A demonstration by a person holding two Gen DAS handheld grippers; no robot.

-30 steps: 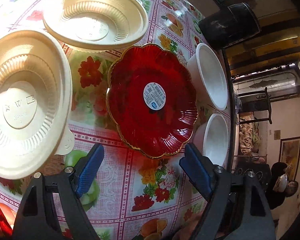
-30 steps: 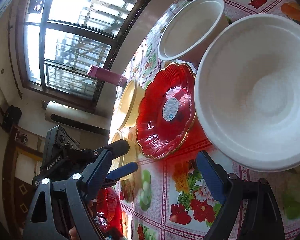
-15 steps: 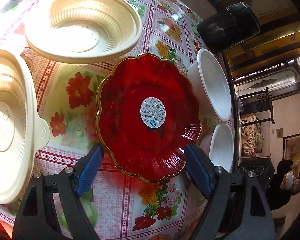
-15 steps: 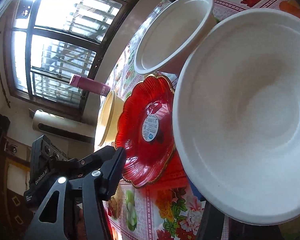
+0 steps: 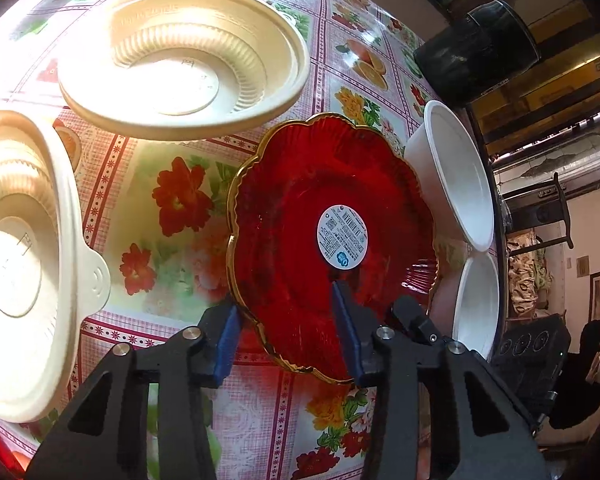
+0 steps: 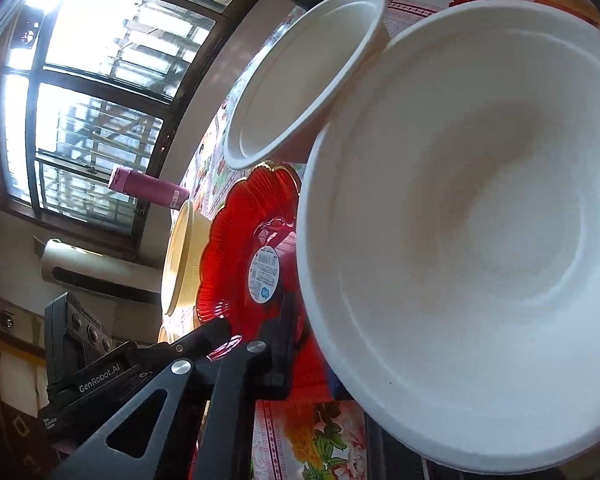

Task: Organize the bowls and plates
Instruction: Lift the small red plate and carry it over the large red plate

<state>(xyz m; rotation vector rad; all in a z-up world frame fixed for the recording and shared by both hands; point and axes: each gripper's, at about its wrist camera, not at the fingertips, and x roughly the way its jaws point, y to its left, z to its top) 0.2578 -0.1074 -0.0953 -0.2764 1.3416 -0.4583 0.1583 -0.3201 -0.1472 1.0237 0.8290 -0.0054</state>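
A red gold-rimmed plate (image 5: 300, 240) lies on the flowered tablecloth (image 5: 172, 264). My left gripper (image 5: 286, 334) has its jaws closing on the plate's near rim, one blue pad (image 5: 225, 340) against the outer edge and the other on the inner face. Two white bowls (image 5: 460, 184) (image 5: 478, 304) stand right of the plate. My right gripper (image 6: 308, 340) is shut on the rim of the nearer white bowl (image 6: 480, 240); one finger (image 6: 278, 344) shows and the bowl hides the other. The second white bowl (image 6: 300, 76) touches it behind. Two cream ribbed bowls (image 5: 180, 64) (image 5: 16, 256) sit at the left.
A black pot (image 5: 476, 48) stands at the table's far corner and a pink bottle (image 6: 148, 188) by the window. The table edge runs just right of the white bowls. A person (image 5: 596, 360) sits in the room beyond.
The left jaws narrowed from wide open onto the red plate's rim. The right gripper moved in and closed on the near white bowl's rim, and the bowl now fills more of its view.
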